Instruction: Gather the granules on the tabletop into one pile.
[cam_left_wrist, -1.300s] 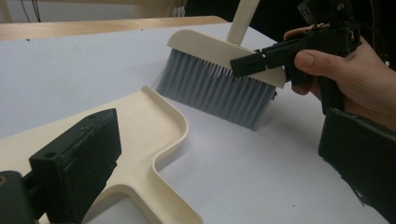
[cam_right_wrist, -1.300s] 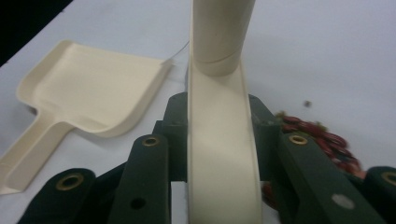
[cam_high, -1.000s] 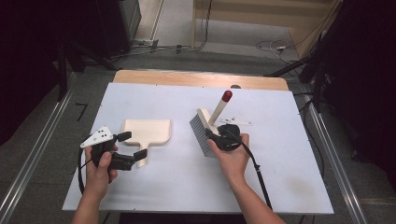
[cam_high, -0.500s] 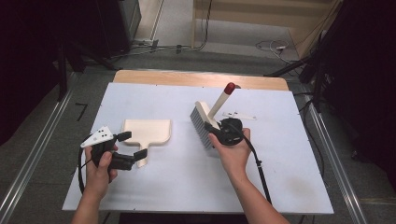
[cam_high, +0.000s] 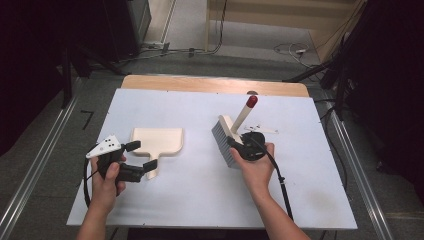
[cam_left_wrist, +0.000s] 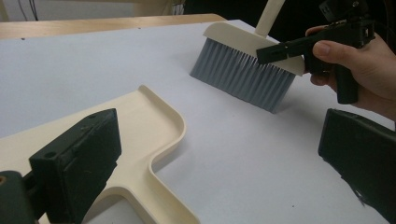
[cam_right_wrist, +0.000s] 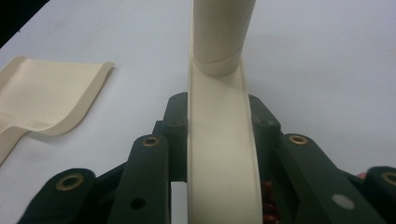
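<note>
Brush (cam_high: 227, 137) stands on its grey bristles right of the table's middle, nearer the far edge than the near one; cream head, cream handle slanting up toward the far right corner, red cap at its tip. Right gripper (cam_high: 239, 144) is clamped on the cream head; in the right gripper view the jaws press both flat sides of the head, the handle rising straight ahead. Dustpan (cam_high: 157, 141) lies flat left of middle, cream, shallow, raised rim, its short handle pointing at the near edge. Left gripper (cam_high: 142, 157) has its jaws spread wide with one on each side of that handle; in the left gripper view neither pad touches it. Table (cam_high: 300, 195): white matte board, a strip of bare wood along the far edge, a few dark smudges near the right near corner. Bare board between brush and dustpan, and along the whole near edge. Around it grey floor, metal rails (cam_high: 35, 165) on both sides, cables (cam_high: 290, 49) on the floor beyond the far edge, dark surroundings.
</note>
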